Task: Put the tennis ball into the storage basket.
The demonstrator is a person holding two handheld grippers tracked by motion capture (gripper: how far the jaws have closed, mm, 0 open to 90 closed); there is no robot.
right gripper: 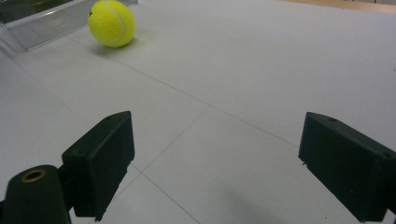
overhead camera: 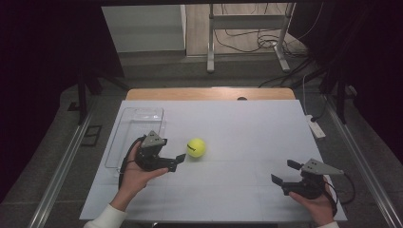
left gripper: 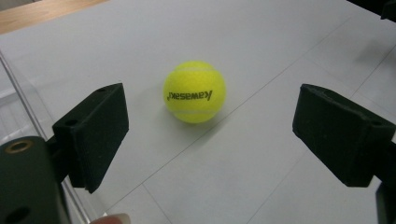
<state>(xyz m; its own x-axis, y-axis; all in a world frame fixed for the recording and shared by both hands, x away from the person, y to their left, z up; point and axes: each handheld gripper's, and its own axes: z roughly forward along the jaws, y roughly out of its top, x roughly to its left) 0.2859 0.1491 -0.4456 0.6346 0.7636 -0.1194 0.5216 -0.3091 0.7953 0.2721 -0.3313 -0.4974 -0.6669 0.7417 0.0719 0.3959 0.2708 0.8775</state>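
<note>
1. The left tool [overhead camera: 177,160] stands wide open and empty; the tennis ball [left gripper: 194,92] rests on the worktop [overhead camera: 247,128] just ahead of it.
2. A glancing jaw could send the ball rolling away.

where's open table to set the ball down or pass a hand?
Open: white sheet between tennis ball and right gripper, plus the far strip. Crowded: left side, where clear tray, left gripper and ball sit close.
</note>
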